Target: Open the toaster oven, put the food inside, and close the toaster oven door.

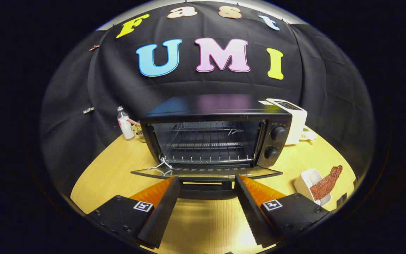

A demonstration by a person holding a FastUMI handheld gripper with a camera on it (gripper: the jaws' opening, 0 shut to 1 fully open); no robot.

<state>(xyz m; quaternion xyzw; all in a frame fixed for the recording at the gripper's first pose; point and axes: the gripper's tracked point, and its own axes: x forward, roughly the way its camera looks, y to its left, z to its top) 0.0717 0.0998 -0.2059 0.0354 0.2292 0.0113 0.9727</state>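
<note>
Far left, against the booth wall: a small clear bottle [125,123] with a red label, standing upright on the yellow wooden counter [100,176]. Just right of it, partly hidden behind the oven's corner, something small and hard to make out.

Centre: black toaster oven [217,134], door [206,173] dropped flat and open toward the claw, wire rack [206,144] bare inside. White string tied at the door's left corner. Two round knobs [278,133] stacked on the oven's right panel.

Nearest the camera: claw [207,187] spread wide, gripping nothing, fingers straddling the door's dark handle [206,188] with tips just short of the door's front edge, one each side.

Right of the oven, toward the back: white toaster [294,121], close beside the oven's side.

Further right and nearer: white dish [307,181] on the counter, a reddish-brown strip of food [326,183] lying tilted across it, upper end sticking out past the rim. Well apart from the oven, just beside the right finger.
</note>
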